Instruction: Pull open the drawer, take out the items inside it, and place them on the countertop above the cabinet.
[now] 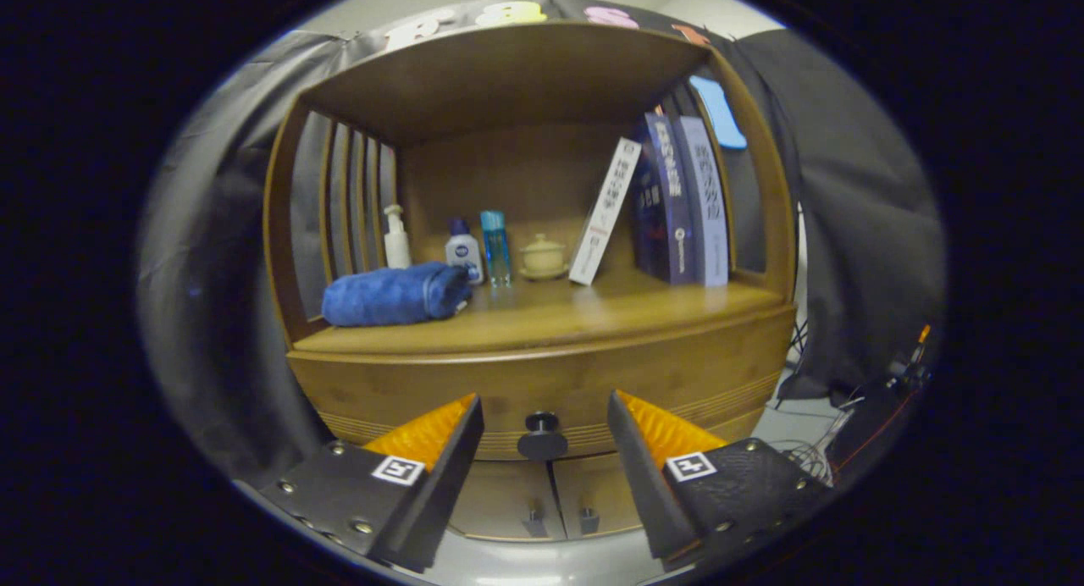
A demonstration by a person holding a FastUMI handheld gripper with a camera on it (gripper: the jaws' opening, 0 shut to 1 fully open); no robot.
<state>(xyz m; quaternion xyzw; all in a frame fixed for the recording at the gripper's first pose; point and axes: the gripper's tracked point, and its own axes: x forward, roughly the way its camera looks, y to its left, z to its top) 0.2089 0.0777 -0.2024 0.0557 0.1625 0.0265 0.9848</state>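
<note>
A wooden cabinet faces me, its drawer (542, 387) closed, with a round dark knob (542, 438) at the middle of the drawer front. My gripper (544, 408) is open, and the knob sits between its two fingertips, slightly beyond them. Neither finger touches the knob. Above the drawer runs the countertop (584, 311), which is the floor of an open shelf. What lies inside the drawer is hidden.
On the countertop lie a rolled blue towel (394, 295), a pump bottle (395, 239), two small bottles (478, 249), a lidded cup (543, 256) and leaning books (669, 201). Two small cabinet doors (550, 505) sit below the drawer. Cables (847, 433) lie on the floor to the right.
</note>
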